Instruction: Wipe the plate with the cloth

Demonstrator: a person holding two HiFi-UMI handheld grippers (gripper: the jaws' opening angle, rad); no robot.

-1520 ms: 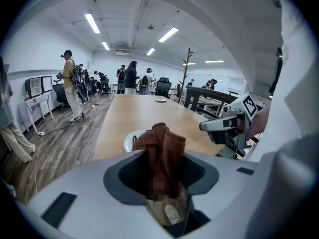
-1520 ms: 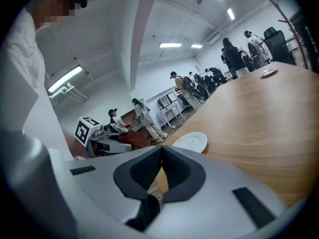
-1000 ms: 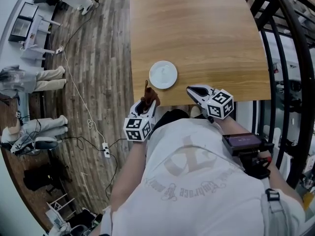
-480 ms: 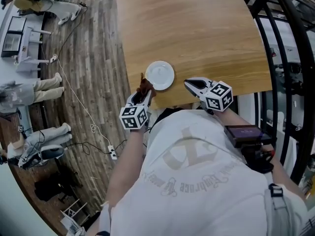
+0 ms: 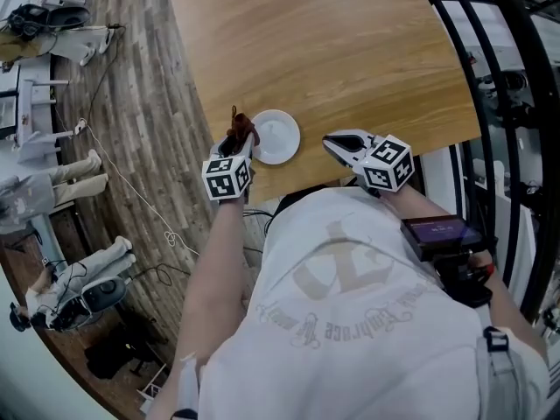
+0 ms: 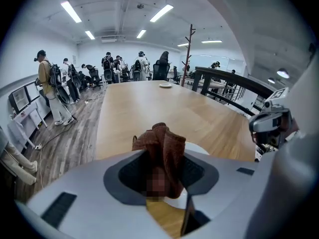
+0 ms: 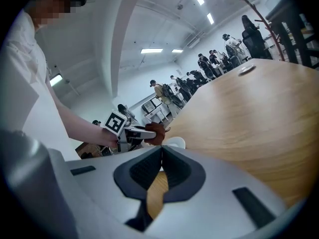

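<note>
Left hand-held gripper: clenched on the brown cloth, with a bunch of it standing out past the jaws, probably so that fabric and not plastic meets the dish. Held at the left rim of the white plate; contact not sure. Plate: on the tabletop, close to its near edge, easy to reach. Right hand-held gripper: closed on nothing, over the near edge, apart from the plate, perhaps ready to steady it.
</note>
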